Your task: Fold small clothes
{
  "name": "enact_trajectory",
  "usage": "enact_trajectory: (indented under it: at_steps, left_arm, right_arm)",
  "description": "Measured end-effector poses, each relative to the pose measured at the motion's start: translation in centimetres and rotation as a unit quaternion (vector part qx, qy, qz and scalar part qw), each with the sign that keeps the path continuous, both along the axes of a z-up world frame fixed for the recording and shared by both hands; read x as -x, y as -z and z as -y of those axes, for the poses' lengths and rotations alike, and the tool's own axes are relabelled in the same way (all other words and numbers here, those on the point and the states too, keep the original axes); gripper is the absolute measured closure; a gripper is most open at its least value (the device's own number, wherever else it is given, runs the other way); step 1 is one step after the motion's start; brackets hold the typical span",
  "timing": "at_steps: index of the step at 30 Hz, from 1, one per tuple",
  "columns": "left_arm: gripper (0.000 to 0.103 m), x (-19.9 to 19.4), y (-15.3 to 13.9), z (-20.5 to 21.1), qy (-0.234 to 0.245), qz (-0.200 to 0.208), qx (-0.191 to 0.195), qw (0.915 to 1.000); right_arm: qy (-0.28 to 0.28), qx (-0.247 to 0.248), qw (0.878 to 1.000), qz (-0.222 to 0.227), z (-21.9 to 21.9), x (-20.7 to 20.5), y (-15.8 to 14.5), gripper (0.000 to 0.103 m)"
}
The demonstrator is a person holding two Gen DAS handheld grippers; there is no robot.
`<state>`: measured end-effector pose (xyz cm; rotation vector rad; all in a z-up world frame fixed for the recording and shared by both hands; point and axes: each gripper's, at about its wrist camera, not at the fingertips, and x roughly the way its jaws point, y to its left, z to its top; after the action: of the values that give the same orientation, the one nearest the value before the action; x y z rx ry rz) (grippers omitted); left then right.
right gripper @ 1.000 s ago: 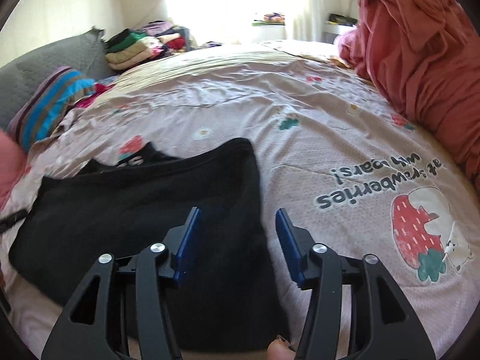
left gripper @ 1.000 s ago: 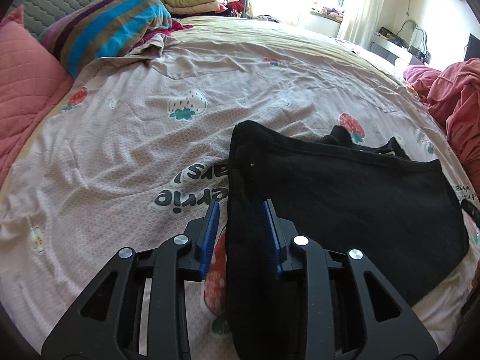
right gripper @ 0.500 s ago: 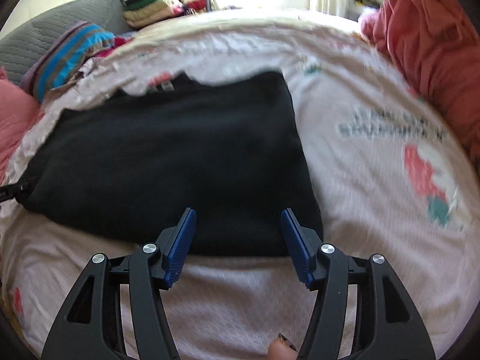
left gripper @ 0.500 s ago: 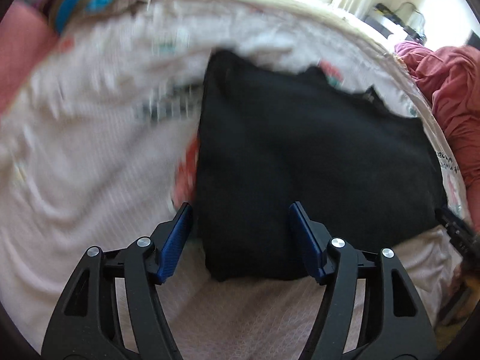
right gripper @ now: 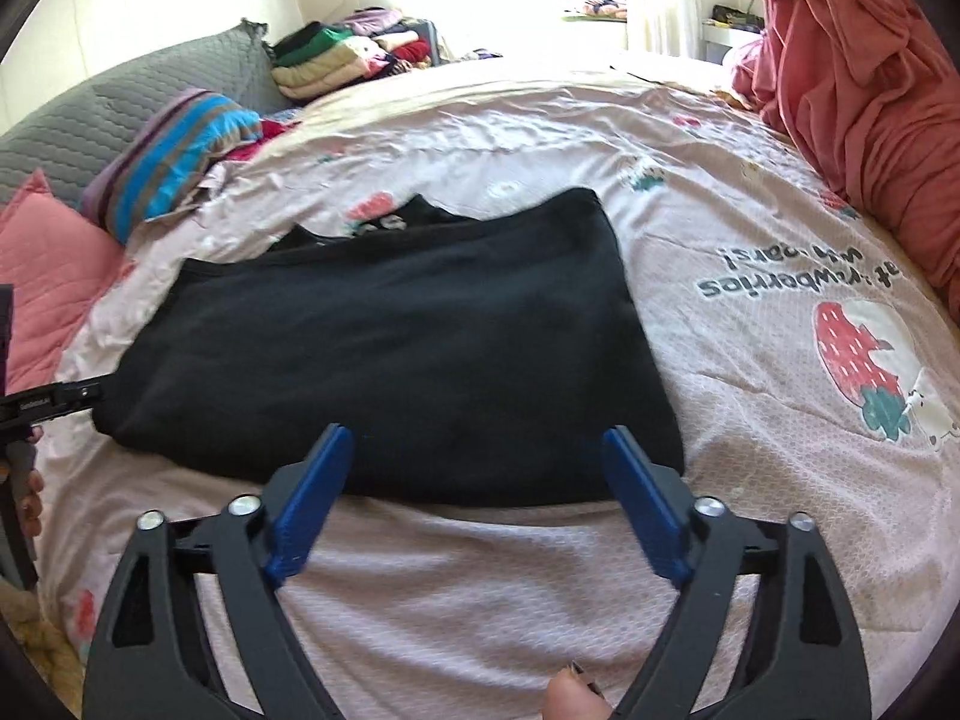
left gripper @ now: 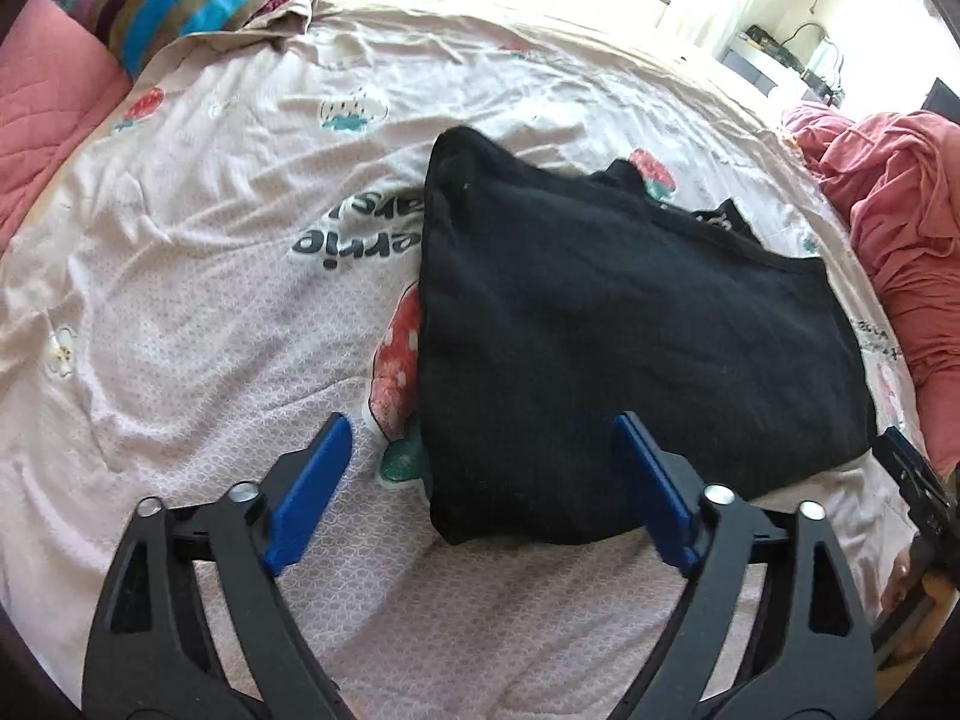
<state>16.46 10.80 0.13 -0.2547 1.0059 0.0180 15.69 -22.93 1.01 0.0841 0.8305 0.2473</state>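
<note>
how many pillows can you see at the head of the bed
3: a striped pillow, a grey quilted one behind it, and a pink one nearest the camera. Others may be hidden.

Our left gripper (left gripper: 480,462) tilts steeply downward, its blue pads (left gripper: 309,492) spread wide; the jaws have just been opening and press on nothing. Our right gripper (right gripper: 477,468) tilts down too, blue pads (right gripper: 642,504) equally wide apart, jaws just opened, gripping nothing. A fingertip (right gripper: 573,696) shows at the lower edge of the right view.
</note>
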Motion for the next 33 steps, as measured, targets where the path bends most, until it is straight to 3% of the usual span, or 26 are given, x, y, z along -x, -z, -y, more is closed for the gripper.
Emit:
enact_trajectory:
  at_steps: [2, 21, 27, 33]
  left_arm:
    - [0.009, 0.1, -0.3, 0.1, 0.000, 0.002, -0.007, 1.0000]
    - [0.009, 0.6, -1.5, -3.0, -0.051, 0.015, -0.009, 0.9986]
    - [0.009, 0.5, -1.6, -5.1, -0.080, 0.020, -0.005, 0.9966]
    - [0.009, 0.2, -1.6, -6.9, -0.102, 0.021, -0.006, 0.9945]
  right_arm:
    - [-0.009, 0.000, 1.000, 0.008, -0.7, 0.3, -0.6, 0.011]
    - [-0.152, 0.030, 0.987, 0.053, -12.3, 2.3, -2.5, 0.005]
    - [-0.202, 0.053, 0.976, 0.062, -16.4, 2.5, -2.2, 0.005]
    - [-0.252, 0.112, 0.958, 0.083, -21.1, 3.3, -0.9, 0.005]
